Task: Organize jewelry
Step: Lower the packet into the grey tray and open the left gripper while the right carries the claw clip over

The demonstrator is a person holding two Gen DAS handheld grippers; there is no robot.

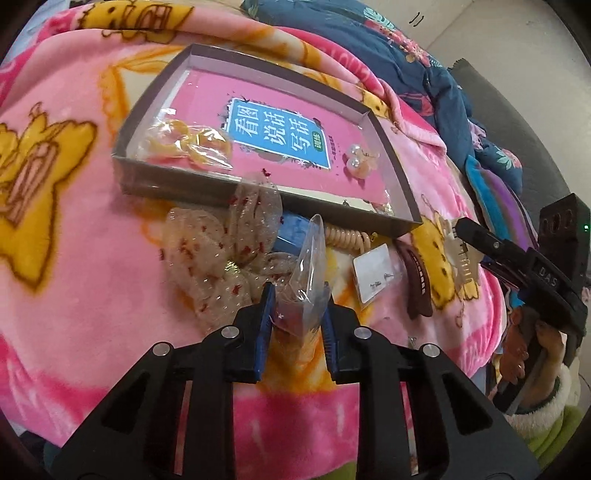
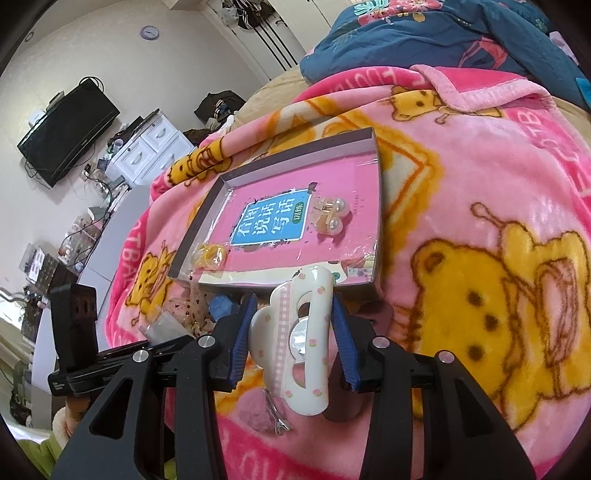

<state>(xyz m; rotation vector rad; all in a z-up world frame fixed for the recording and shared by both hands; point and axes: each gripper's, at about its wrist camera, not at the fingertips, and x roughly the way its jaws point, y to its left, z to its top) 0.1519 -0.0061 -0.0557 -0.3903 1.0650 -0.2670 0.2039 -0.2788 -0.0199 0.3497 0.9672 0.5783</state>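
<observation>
My left gripper is shut on a small clear plastic bag with small jewelry inside, held above the blanket. My right gripper is shut on a white floral hair claw clip. A shallow grey box with a pink book in its bottom lies on the pink blanket; it also shows in the right wrist view. In it lie a bag of orange rings and pearl earrings. The right gripper shows at the right of the left wrist view.
Between the grippers and the box lie a sheer bow, a coiled hair tie, a card of stud earrings, a dark brown hair clip and a blue item. A dark blue quilt lies behind. A metal clip lies under the right gripper.
</observation>
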